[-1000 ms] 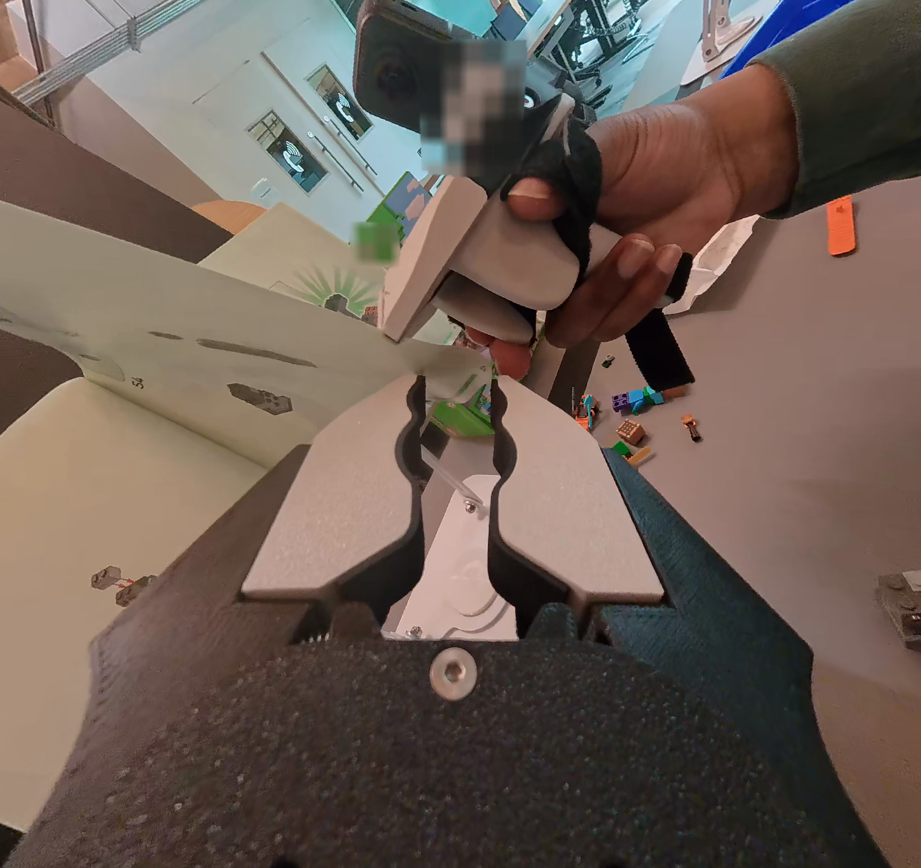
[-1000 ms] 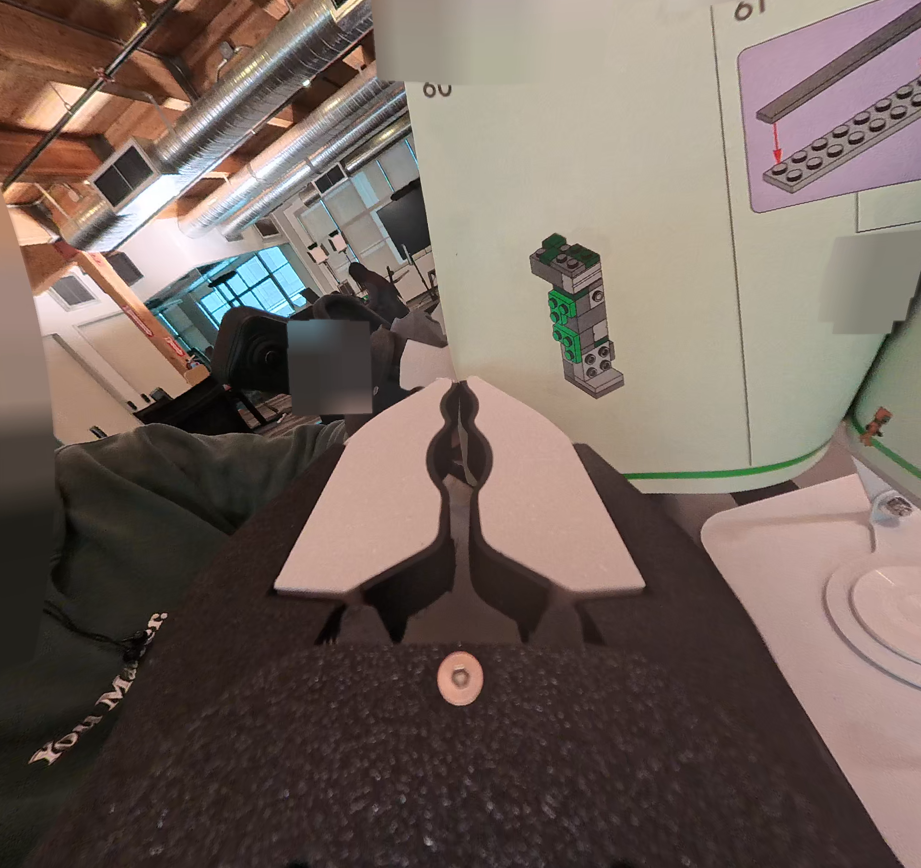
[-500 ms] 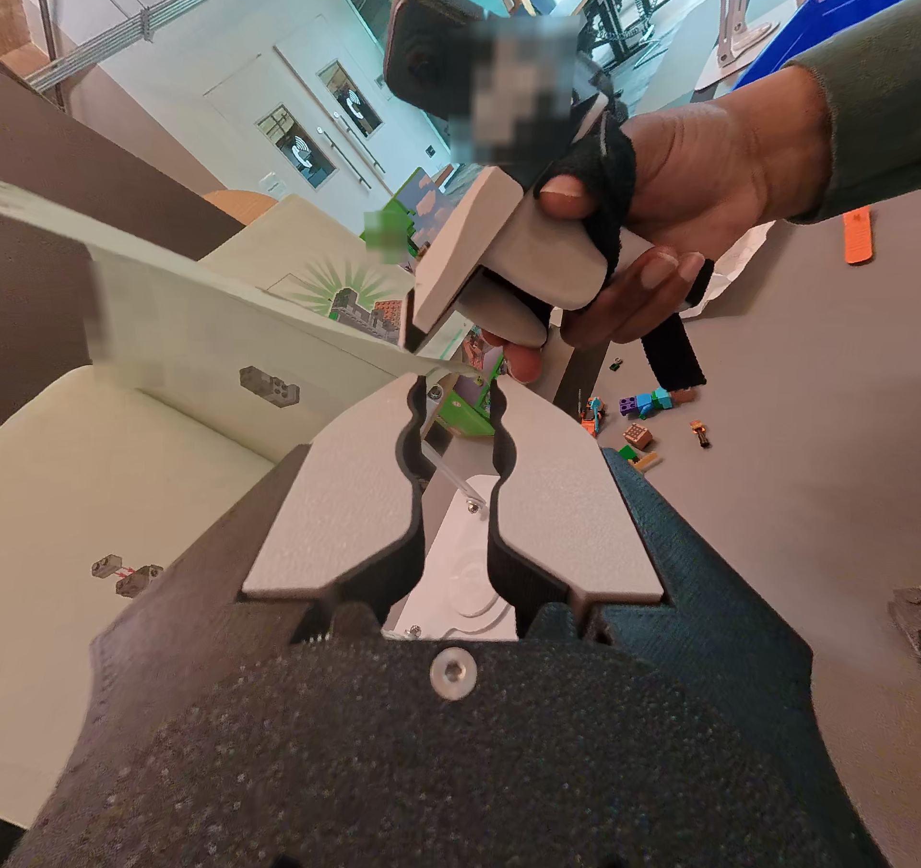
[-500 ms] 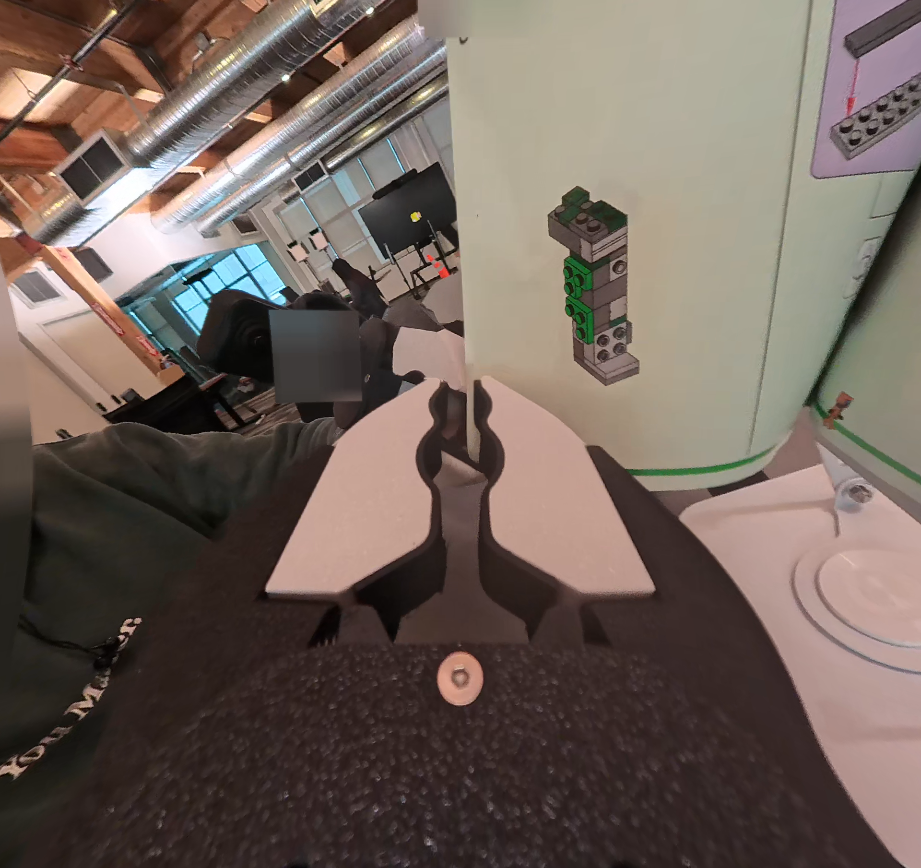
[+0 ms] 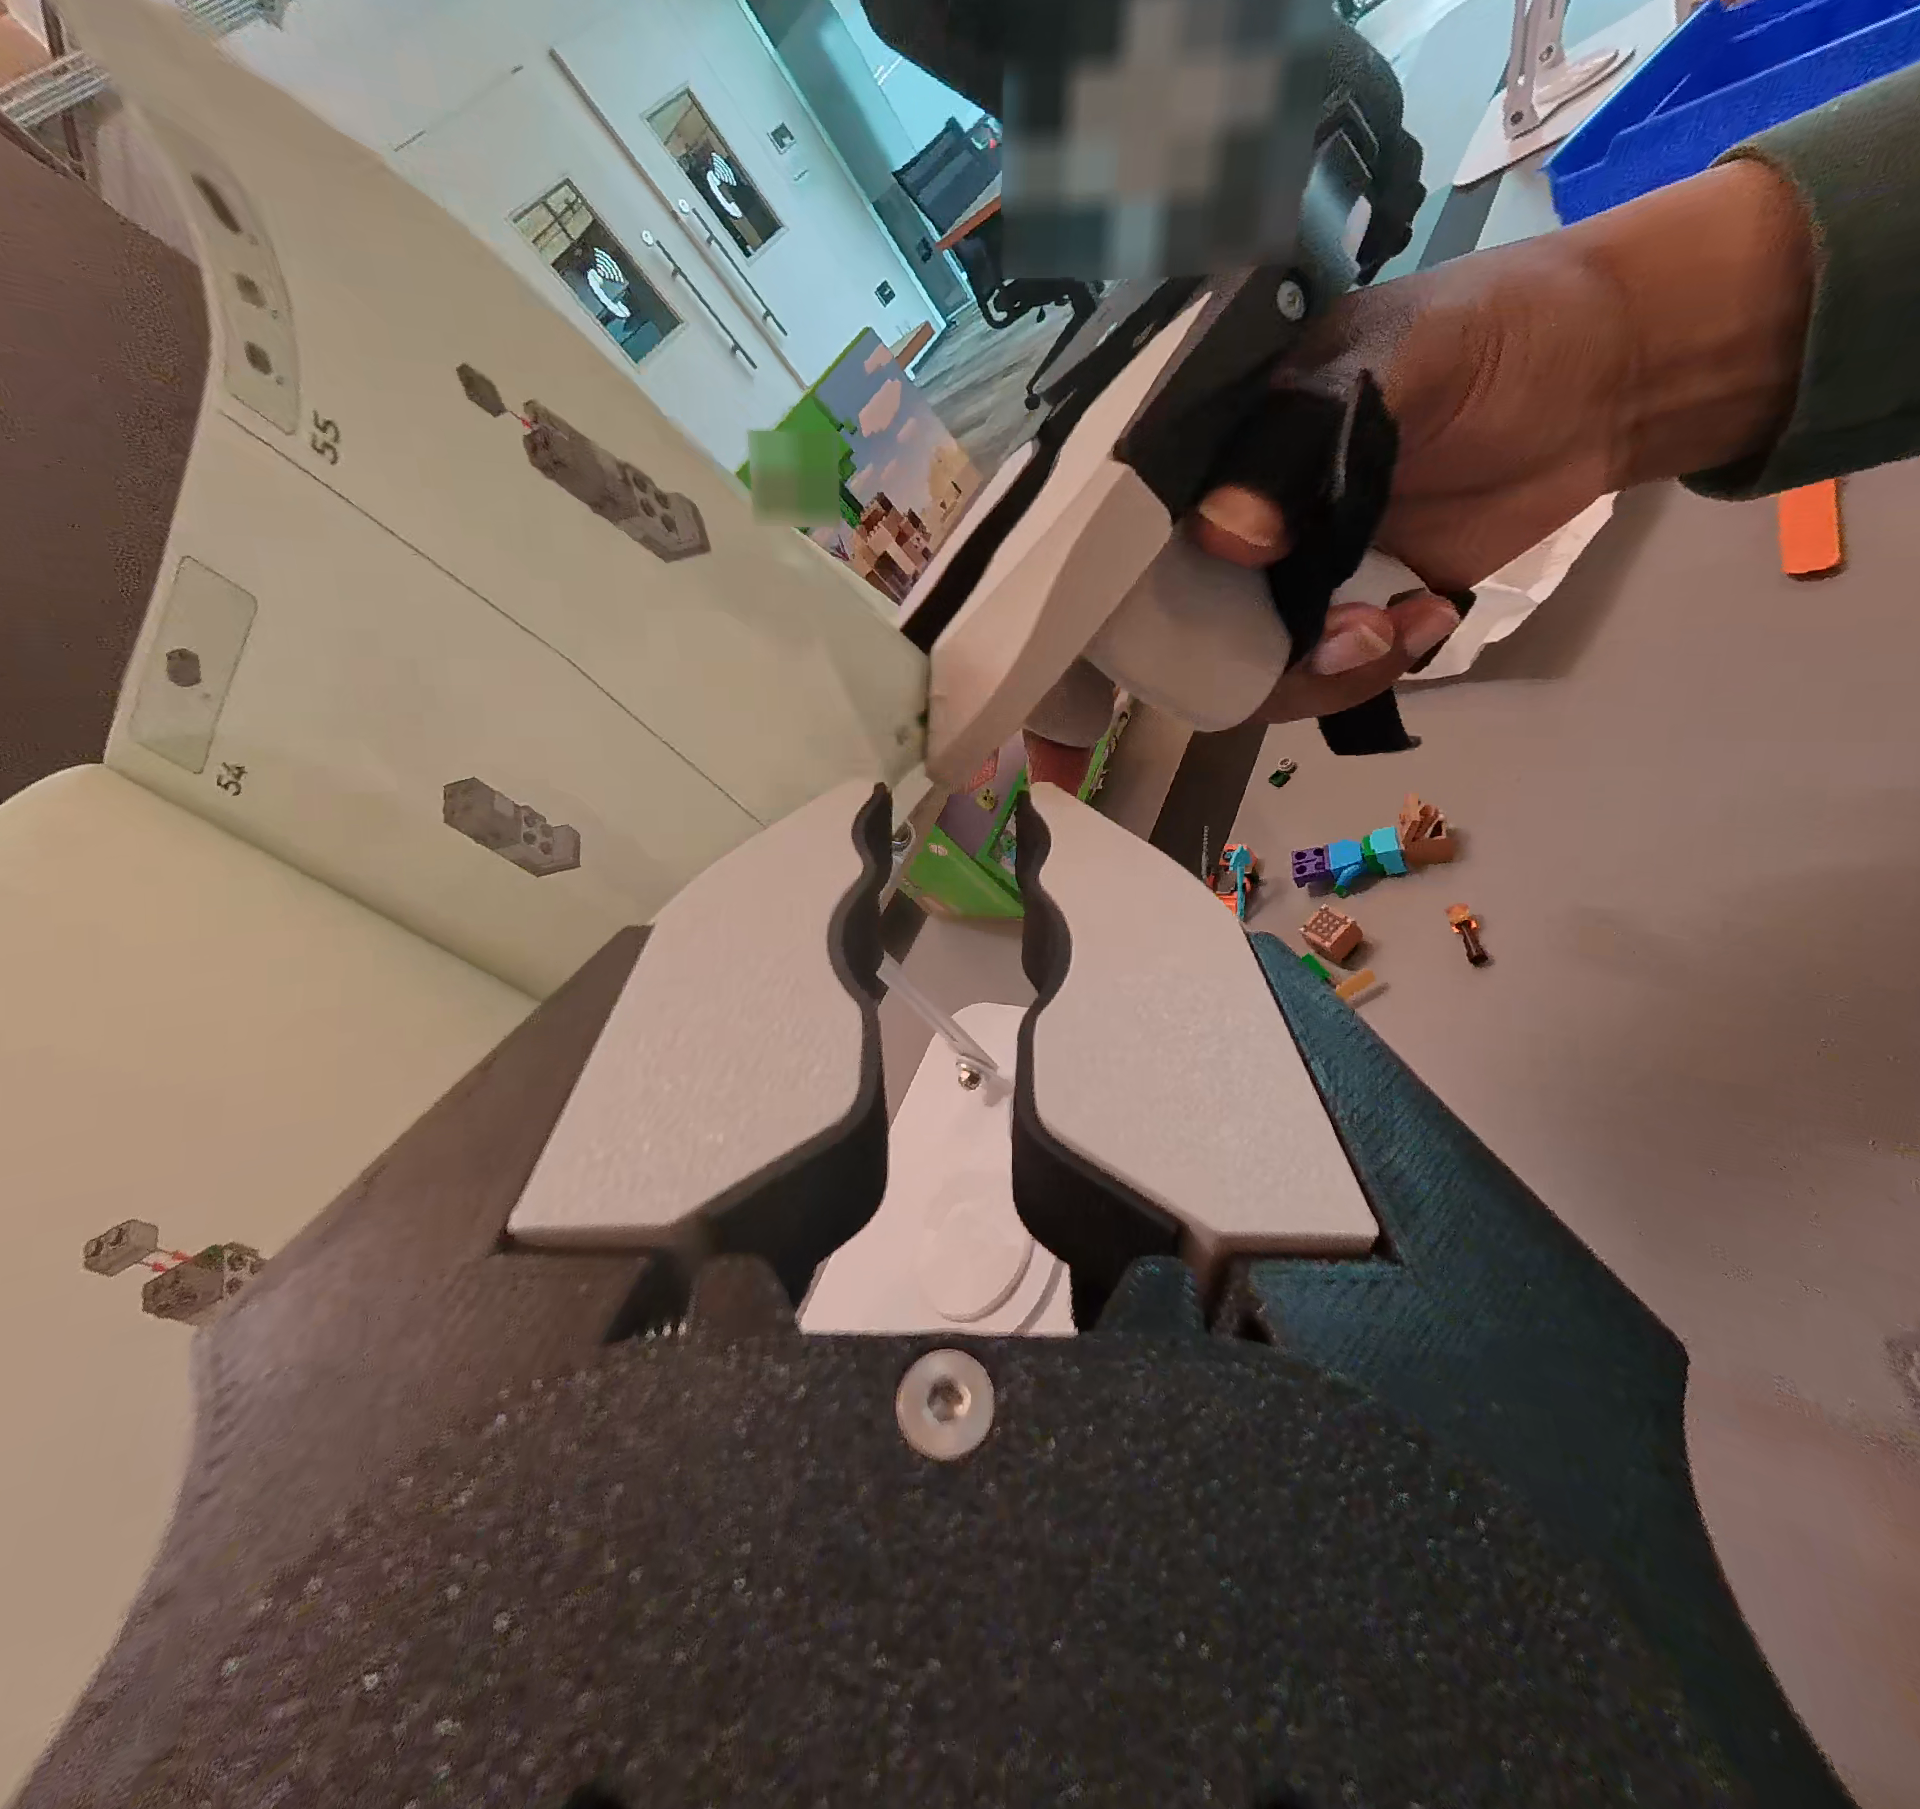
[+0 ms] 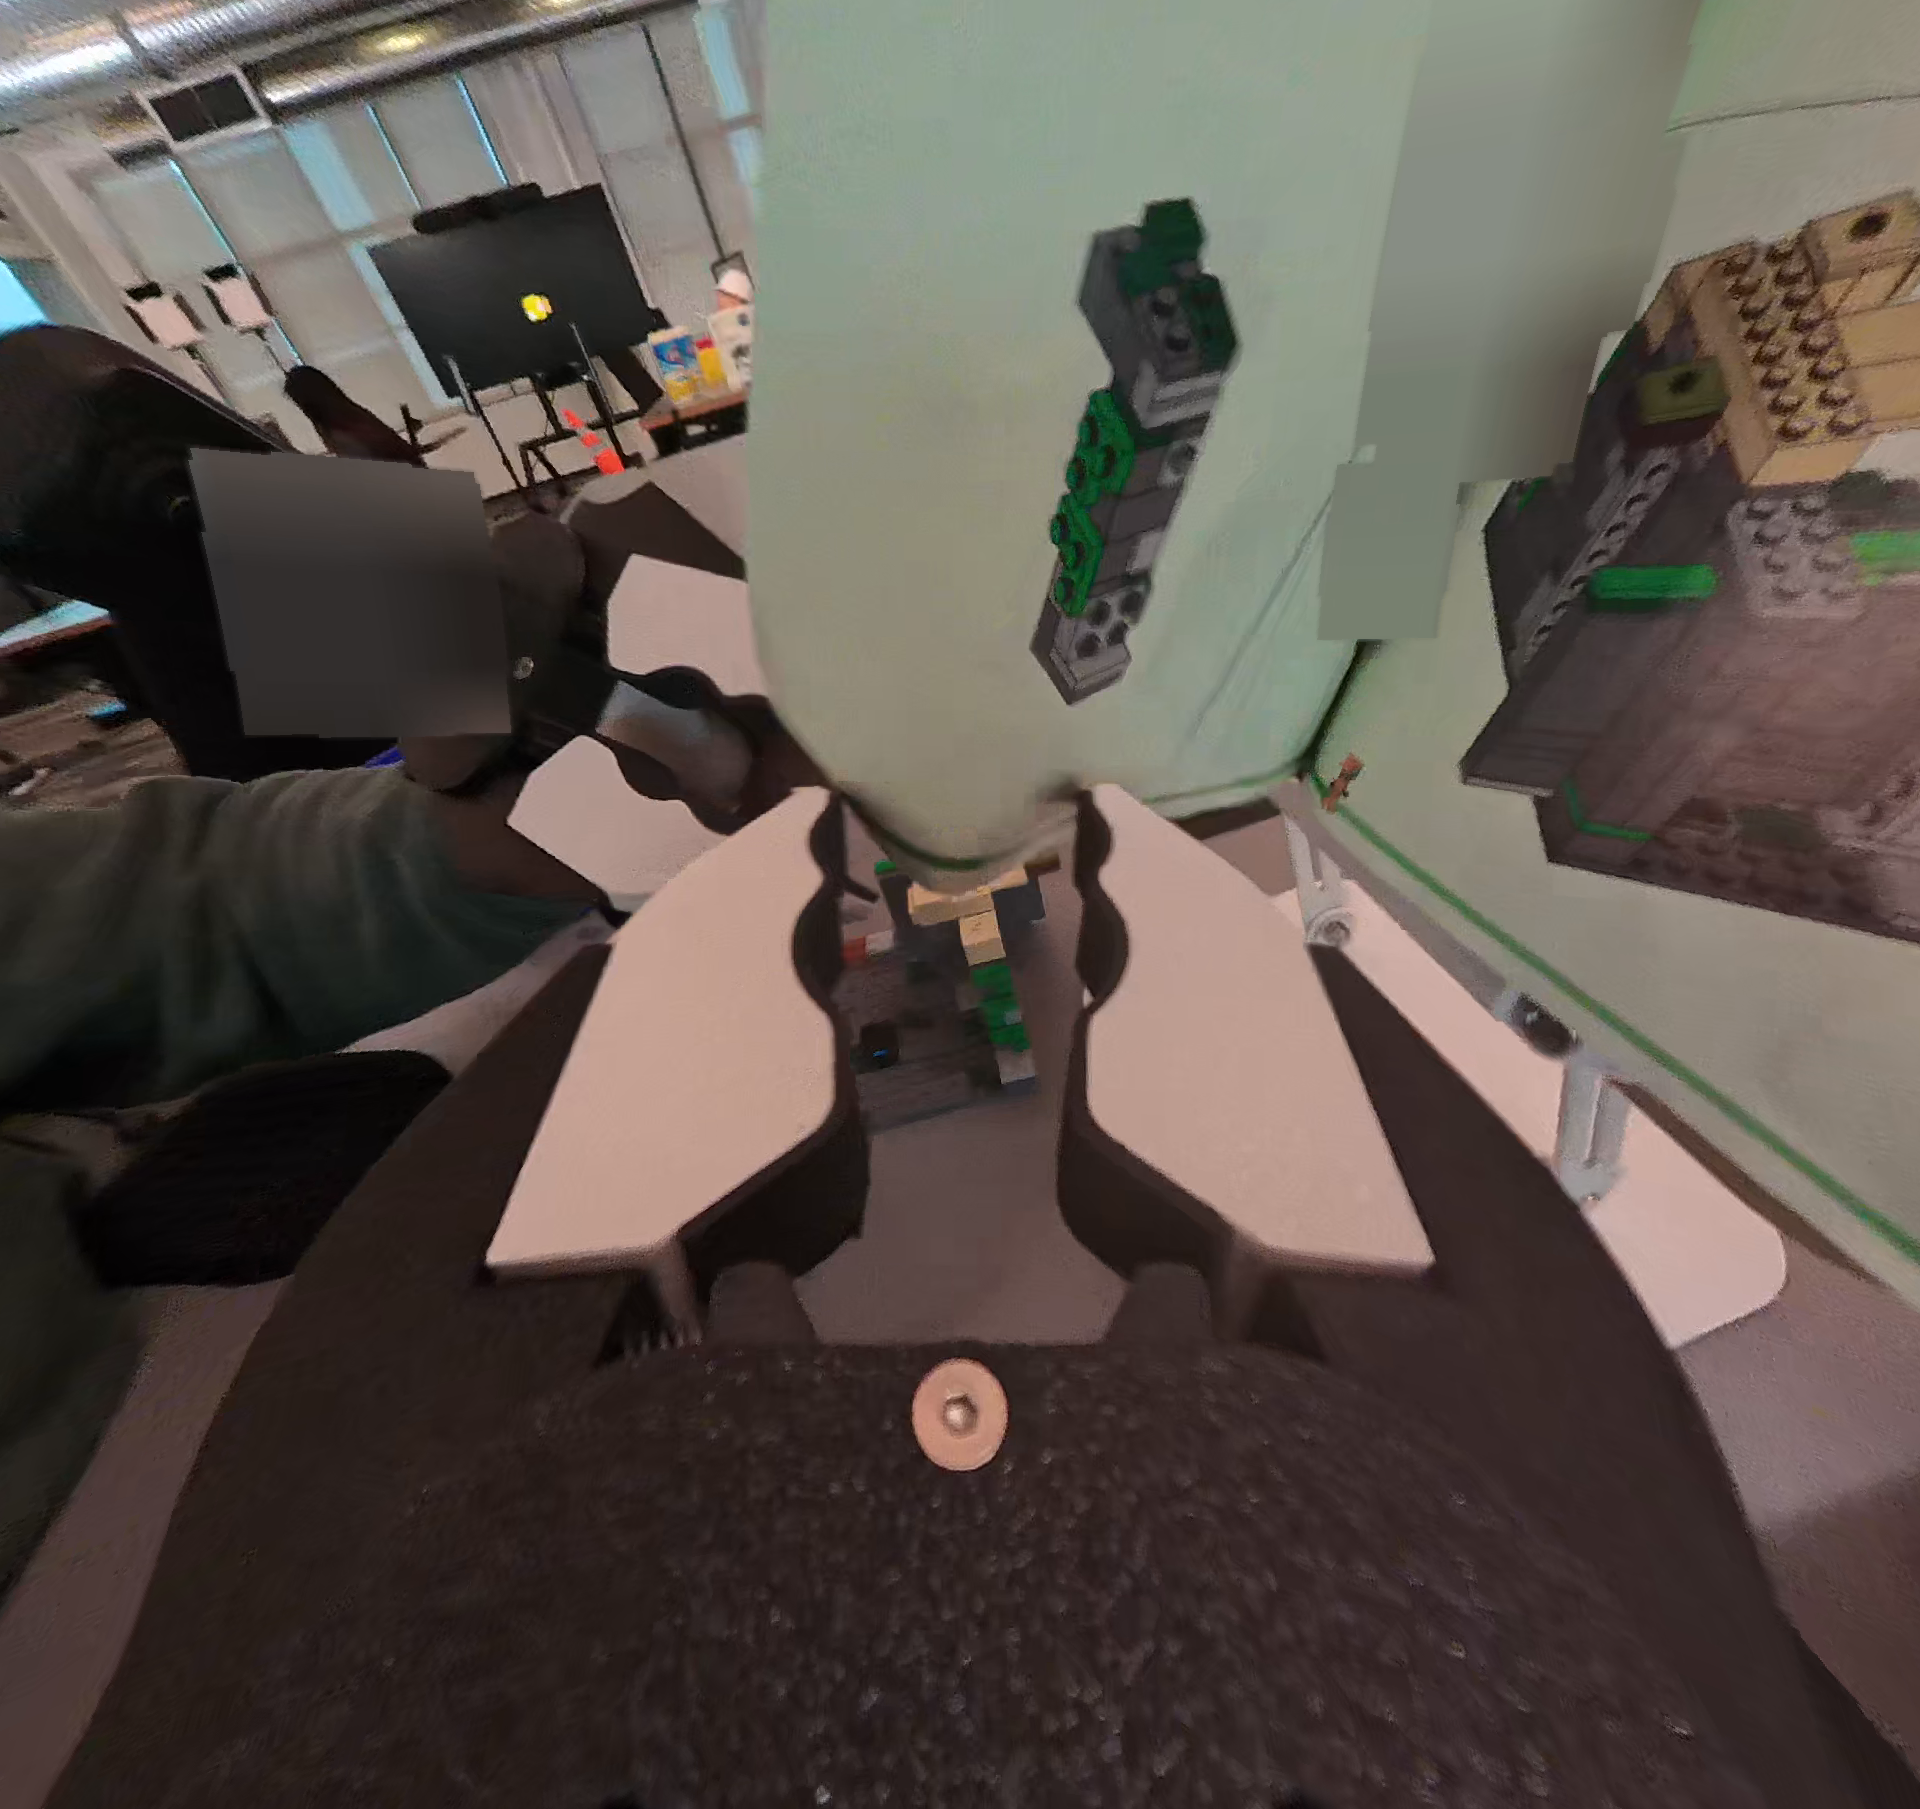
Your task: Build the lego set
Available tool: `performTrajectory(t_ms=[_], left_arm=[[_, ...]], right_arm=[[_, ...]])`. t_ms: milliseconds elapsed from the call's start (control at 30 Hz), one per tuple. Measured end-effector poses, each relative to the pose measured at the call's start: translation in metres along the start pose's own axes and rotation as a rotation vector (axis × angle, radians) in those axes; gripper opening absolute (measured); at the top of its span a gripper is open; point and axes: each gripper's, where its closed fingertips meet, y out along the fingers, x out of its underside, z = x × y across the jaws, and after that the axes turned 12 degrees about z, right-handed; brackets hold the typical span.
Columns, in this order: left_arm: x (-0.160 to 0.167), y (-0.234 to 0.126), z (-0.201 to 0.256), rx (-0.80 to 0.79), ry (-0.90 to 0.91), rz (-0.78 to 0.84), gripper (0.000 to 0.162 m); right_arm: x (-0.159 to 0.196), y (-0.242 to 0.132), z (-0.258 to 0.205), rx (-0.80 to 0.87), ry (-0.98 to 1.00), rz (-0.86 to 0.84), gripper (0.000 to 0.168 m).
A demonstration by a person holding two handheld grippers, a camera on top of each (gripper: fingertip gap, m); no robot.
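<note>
The pale green instruction booklet [image 5: 436,637] stands open at the left, one page lifted. My left gripper [image 5: 951,809] is open and empty, just below that page's corner. In the left wrist view my right gripper [image 5: 930,757], held by a hand, touches the page's edge with its tips. In the right wrist view the right gripper [image 6: 956,809] is wide open, and the curled lower edge of the page [image 6: 935,357] hangs between its tips. A partly built lego model [image 6: 966,990] shows through the gap on the table.
A white stand base [image 5: 966,1198] lies under the booklet; it also shows in the right wrist view [image 6: 1558,1240]. Loose lego pieces [image 5: 1351,860] lie on the grey table to the right. An orange piece [image 5: 1808,533], a blue bin [image 5: 1714,66] and the lego box [image 5: 894,471] are farther back. Less than 4 cm separates the two grippers' tips. Left tips and right tips are each some 40 cm from the orange piece [image 5: 1808,533].
My right gripper went from shut on the page to wide open. The page has swung up and over toward the left. My left gripper has stayed open.
</note>
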Motion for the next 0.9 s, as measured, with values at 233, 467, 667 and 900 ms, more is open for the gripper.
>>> performTrajectory(t_ms=[233,467,667,900], left_arm=[[-0.003,-0.007,-0.008,-0.045,-0.034,0.009,0.021],[-0.025,-0.010,-0.015,0.000,-0.311,0.100,0.024],[-0.029,-0.001,-0.012,0.117,-0.386,0.122,0.019],[-0.029,-0.001,-0.009,0.200,-0.497,0.176,0.000]], right_arm=[[-0.002,-0.003,0.001,-0.018,0.011,0.014,0.000],[0.015,-0.002,-0.004,-0.025,-0.104,-0.098,0.002],[0.022,0.004,-0.002,-0.031,-0.144,-0.137,0.002],[0.027,-0.001,0.004,-0.045,-0.107,-0.148,0.004]])
